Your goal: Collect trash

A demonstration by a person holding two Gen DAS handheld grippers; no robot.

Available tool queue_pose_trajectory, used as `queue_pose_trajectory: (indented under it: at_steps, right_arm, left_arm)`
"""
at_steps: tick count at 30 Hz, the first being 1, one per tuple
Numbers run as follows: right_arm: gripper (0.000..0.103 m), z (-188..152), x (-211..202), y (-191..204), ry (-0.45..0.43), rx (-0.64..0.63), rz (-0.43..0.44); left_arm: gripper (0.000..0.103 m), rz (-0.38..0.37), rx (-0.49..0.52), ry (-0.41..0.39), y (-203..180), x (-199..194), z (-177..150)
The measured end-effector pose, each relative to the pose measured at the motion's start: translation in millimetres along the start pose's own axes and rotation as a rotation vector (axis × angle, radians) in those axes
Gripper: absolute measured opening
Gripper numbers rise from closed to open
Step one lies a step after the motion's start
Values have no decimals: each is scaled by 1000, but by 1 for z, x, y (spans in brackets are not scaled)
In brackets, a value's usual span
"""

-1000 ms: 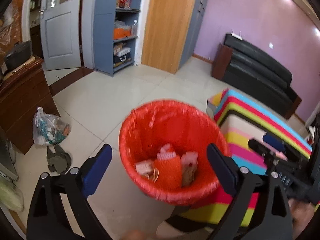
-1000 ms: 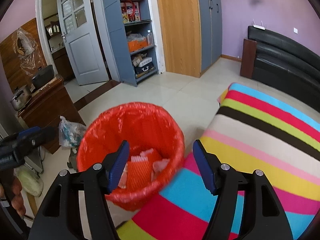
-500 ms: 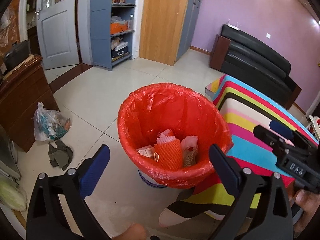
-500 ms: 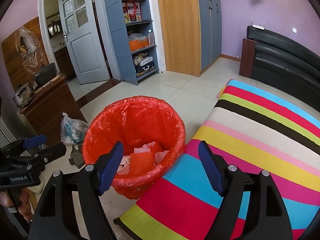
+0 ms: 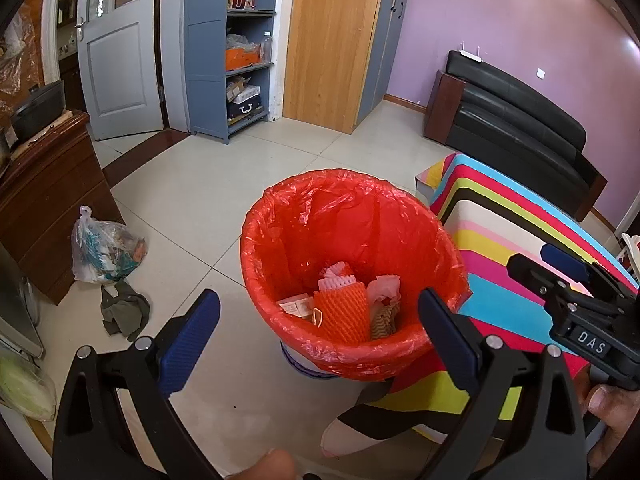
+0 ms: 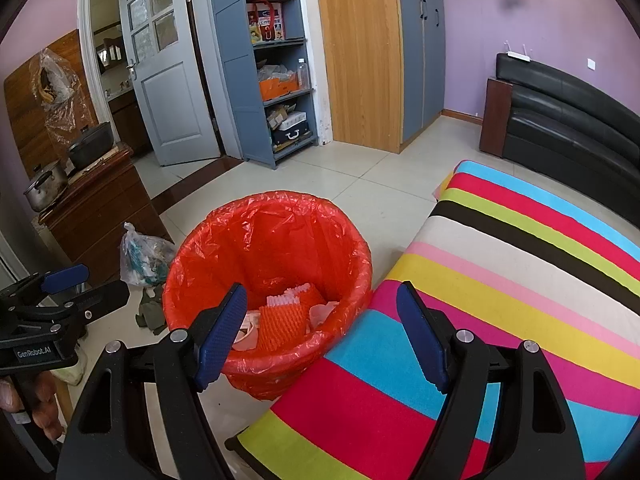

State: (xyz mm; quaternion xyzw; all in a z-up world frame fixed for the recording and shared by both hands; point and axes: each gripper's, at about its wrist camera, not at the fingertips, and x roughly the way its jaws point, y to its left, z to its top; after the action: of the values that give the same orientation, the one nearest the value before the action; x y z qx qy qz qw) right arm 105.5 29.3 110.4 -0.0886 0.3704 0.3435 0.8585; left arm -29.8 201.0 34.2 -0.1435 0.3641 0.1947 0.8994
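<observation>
Both tools, left tool and right tool, spread and empty above red-lined bin beside striped cloth's edge.

The mouth of the red-lined bin stands unobstructed from above, hemmed on its right by the striped cushion that appears to touch it, while open tiled floor lies left, up to the plastic bag and wooden cabinet.

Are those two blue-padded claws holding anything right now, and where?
Nothing is held. The left gripper and right gripper both stand open and empty above the red-lined trash bin.
</observation>
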Motion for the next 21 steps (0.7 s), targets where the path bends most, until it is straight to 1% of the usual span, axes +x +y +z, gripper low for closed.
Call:
queue_pose_trajectory:
  at_steps: [21]
  right_arm:
    - [74, 3, 3, 1, 1, -8, -1]
  left_arm:
    - [96, -2, -1, -7, -3, 1, -1]
